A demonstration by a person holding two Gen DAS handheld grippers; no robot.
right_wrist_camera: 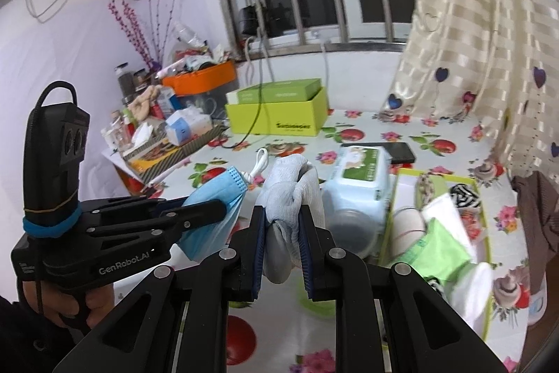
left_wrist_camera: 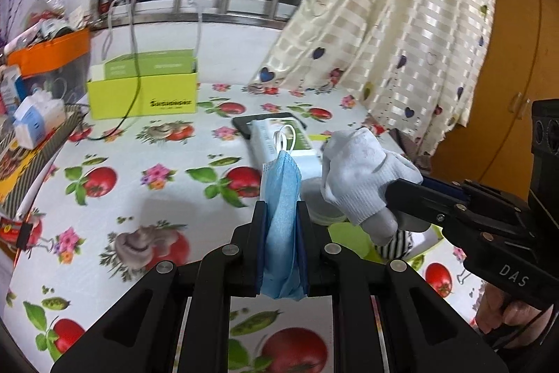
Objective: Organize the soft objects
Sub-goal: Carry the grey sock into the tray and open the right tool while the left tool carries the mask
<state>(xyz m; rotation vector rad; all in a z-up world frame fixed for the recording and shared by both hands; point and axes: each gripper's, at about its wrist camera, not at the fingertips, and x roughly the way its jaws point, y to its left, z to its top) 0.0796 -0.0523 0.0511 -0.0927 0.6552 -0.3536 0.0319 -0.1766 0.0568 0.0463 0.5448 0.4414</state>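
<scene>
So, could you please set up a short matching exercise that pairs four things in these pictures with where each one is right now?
Things:
1. blue face mask
2. white sock
3. black phone
4. yellow-green box

Places:
A. lying flat on the tablecloth behind the wipes pack
B. clamped in the left gripper
C. standing at the back of the table under the window
D. clamped in the right gripper

Pairs: 1-B, 2-D, 3-A, 4-C
</scene>
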